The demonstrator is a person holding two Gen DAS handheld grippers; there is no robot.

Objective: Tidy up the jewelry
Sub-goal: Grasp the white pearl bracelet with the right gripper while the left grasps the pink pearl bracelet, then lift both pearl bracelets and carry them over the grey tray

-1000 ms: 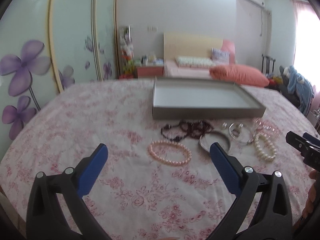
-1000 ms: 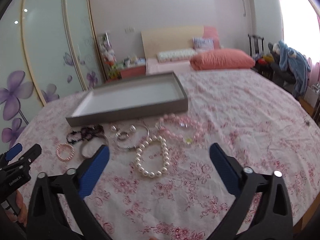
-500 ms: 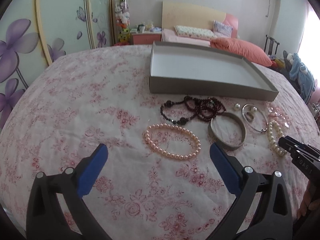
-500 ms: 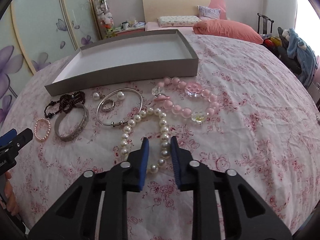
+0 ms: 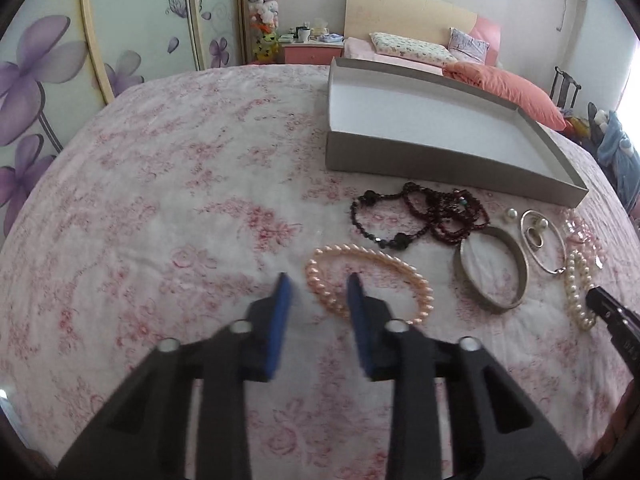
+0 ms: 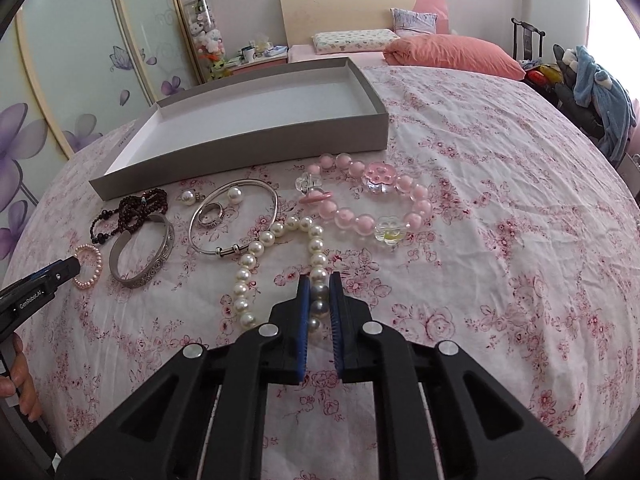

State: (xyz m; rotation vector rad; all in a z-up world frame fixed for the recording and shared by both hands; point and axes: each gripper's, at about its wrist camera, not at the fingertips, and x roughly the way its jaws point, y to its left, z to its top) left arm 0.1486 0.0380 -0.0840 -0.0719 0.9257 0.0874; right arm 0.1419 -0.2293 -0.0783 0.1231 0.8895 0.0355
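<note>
Currently nothing is lying in the tray (image 6: 256, 136); all jewelry is sitting on the bedspread (image 6: 500, 240) (sorting barely begun). The right gripper (image 6: 319, 300) is clamping the white pearls (image 6: 316, 246). The left gripper (image 5: 316, 292) is straddling the pink pearls (image 5: 372, 258), jaws parted.

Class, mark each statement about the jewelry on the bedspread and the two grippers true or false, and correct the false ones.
1. The right gripper is closed on the white pearl bracelet. True.
2. The grey tray already holds jewelry. False: it is empty.
3. The left gripper straddles the rim of the pink pearl bracelet. True.
4. The silver ring lies inside the thin silver bangle. True.
5. The dark bead necklace lies inside the tray. False: it lies on the bedspread, in front of the tray.
</note>
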